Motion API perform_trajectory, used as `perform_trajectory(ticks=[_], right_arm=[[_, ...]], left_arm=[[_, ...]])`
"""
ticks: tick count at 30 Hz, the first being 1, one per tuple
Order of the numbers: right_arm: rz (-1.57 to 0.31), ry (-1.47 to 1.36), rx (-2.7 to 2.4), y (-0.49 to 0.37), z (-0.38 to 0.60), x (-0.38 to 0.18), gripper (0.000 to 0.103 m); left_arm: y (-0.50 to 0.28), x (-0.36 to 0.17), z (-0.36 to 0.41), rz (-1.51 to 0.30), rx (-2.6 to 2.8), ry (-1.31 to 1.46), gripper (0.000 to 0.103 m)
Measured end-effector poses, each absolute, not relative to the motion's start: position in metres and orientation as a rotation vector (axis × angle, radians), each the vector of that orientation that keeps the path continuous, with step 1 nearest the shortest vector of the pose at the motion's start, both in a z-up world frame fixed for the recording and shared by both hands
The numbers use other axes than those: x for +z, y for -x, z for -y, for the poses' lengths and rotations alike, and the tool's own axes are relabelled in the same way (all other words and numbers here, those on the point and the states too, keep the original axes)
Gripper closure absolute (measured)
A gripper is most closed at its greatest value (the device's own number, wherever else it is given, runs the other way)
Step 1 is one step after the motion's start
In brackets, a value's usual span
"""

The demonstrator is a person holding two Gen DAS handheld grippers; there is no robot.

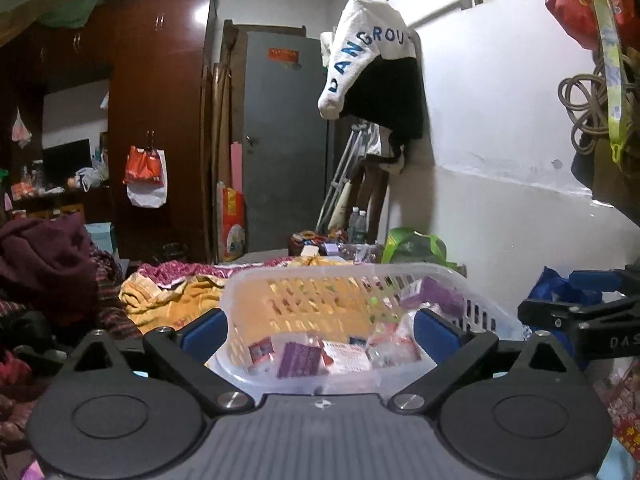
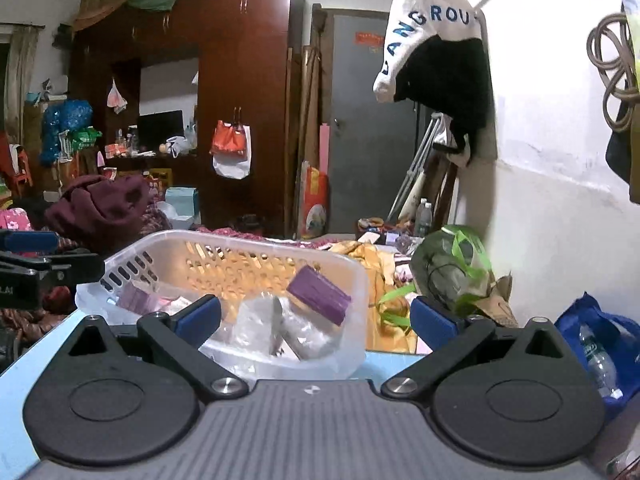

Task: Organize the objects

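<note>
One translucent white plastic basket (image 1: pixel 360 280) sits in the lower middle of the left wrist view, right in front of the left tool (image 1: pixel 320 332), whose two blue pads stand wide apart on either side of the basket's near end, clamped on nothing. In the right wrist view the same basket (image 2: pixel 352 280) lies left of centre, and the right tool (image 2: pixel 316 316) is likewise spread wide, its left pad in front of the basket wall and its right pad off to the side over yellow cloth (image 2: pixel 380 280); nothing is gripped.

Inside the basket the left wrist view shows at least two purple boxes (image 1: pixel 300 360), one flat near the front and one at the far right corner, plus about three red-and-white packets (image 1: pixel 346 356) and some clear plastic wrapping; an exact count is hard to tell. The right wrist view shows one purple box (image 2: pixel 320 294) tilted on top of clear bags (image 2: pixel 280 328).

The basket rests on a pale blue worktop (image 2: pixel 392 360). Around it: a green bag (image 2: pixel 452 268) to the right, a blue bag (image 2: pixel 600 340) with a bottle at lower right, a maroon garment (image 2: pixel 100 208) to the left, one dark wooden wardrobe (image 2: pixel 240 100), one grey door (image 2: pixel 360 120), and one white-and-black garment (image 2: pixel 436 40) hanging on the wall. The other tool's black arm pokes in at each frame's edge.
</note>
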State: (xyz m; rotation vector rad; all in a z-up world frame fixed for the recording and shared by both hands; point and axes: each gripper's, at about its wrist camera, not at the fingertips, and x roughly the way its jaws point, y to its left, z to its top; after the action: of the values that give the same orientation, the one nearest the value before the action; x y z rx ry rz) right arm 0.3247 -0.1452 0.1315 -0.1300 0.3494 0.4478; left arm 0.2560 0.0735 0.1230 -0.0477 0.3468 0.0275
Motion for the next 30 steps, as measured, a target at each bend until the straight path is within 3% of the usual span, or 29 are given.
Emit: perform_trajectory(ticks=[30], right_arm=[[-0.339, 0.092, 0.508, -0.316, 0.154, 0.113, 0.0]], left_arm=[[-0.245, 0.104, -0.048, -0.396, 0.027, -0.021, 0.002]])
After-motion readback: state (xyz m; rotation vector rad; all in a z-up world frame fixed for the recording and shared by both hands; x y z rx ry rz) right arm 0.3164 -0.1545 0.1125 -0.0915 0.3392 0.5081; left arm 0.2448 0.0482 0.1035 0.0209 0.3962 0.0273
